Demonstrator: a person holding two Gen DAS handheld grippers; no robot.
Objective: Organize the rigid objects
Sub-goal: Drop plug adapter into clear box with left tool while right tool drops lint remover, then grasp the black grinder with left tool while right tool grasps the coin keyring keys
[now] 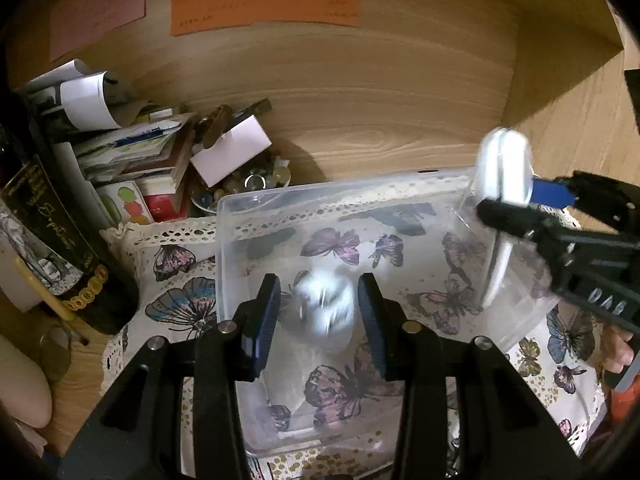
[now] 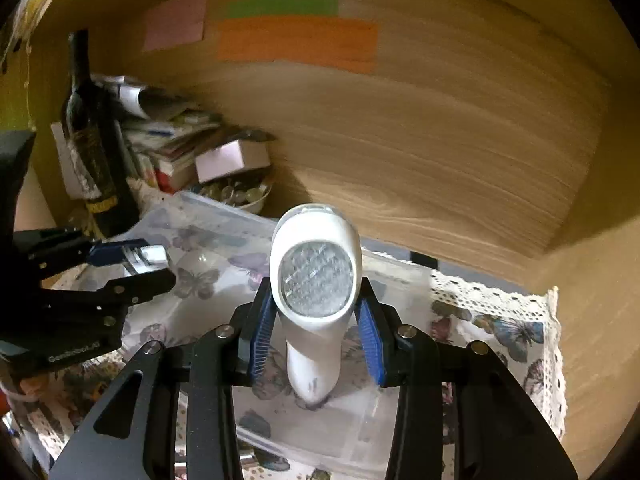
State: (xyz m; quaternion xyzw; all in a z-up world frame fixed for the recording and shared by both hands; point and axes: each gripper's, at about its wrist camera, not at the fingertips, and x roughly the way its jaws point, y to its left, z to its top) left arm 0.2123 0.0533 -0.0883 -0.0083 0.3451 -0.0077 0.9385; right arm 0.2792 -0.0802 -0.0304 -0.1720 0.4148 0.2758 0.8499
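Note:
A clear plastic bin (image 1: pixel 240 248) sits on a butterfly-print cloth (image 1: pixel 180 308). My left gripper (image 1: pixel 318 308) hovers over the bin with its blue pads wide apart; a blurred white and silver object (image 1: pixel 324 308) is between them, and I cannot tell if they touch it. My right gripper (image 2: pixel 316 320) is shut on a white lint shaver with a round mesh head (image 2: pixel 316 280), held upright over the bin (image 2: pixel 224 216). The shaver (image 1: pixel 504 184) and right gripper (image 1: pixel 516 204) show at the bin's right rim in the left wrist view. The left gripper (image 2: pixel 148 264) shows at left in the right view.
A dark wine bottle (image 1: pixel 52 232) stands left of the bin. Behind it lie stacked books and papers (image 1: pixel 132 148), a pale box (image 1: pixel 230 154) and a bowl of small trinkets (image 1: pixel 248 184). Wooden shelf walls (image 1: pixel 360 92) with coloured notes (image 1: pixel 264 4) enclose the back and right.

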